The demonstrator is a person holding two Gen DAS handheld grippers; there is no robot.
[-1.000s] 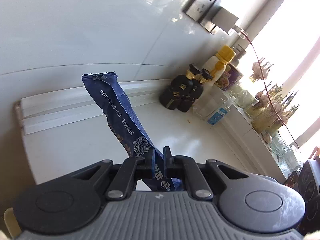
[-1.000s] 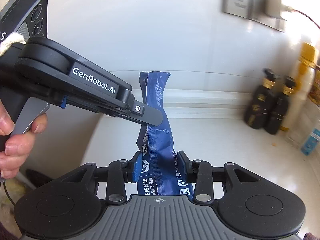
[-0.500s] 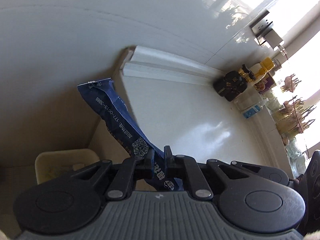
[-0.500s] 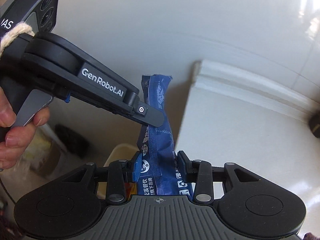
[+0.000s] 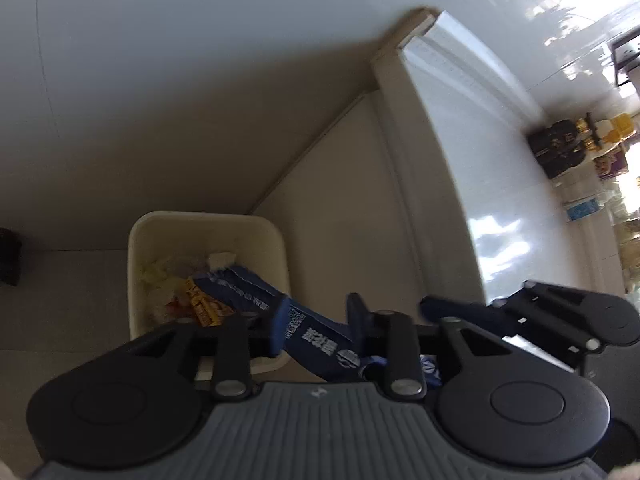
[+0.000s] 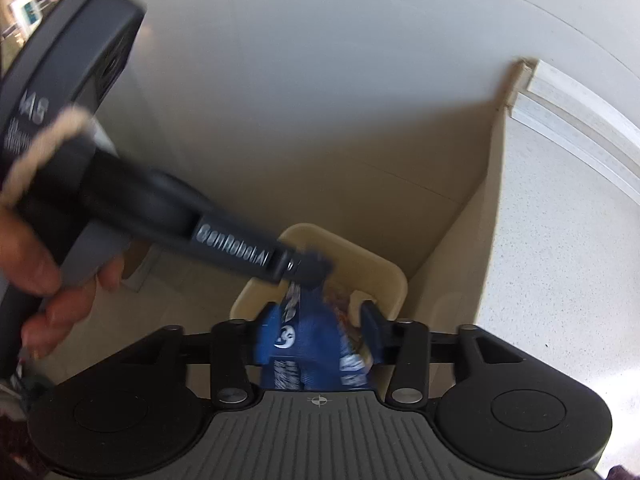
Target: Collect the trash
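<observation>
Both the left claw (image 5: 316,330) and right claw (image 6: 316,330) stand open around the blue wrapper (image 5: 316,340) above the trash bin (image 5: 276,240); draw both claws clear so it drops inside.

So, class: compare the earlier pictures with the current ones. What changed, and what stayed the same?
Both grippers swung from the counter to above the bin. The left gripper and right gripper opened, releasing the blue wrapper, which now tips toward the bin. The bottles stayed put.
</observation>
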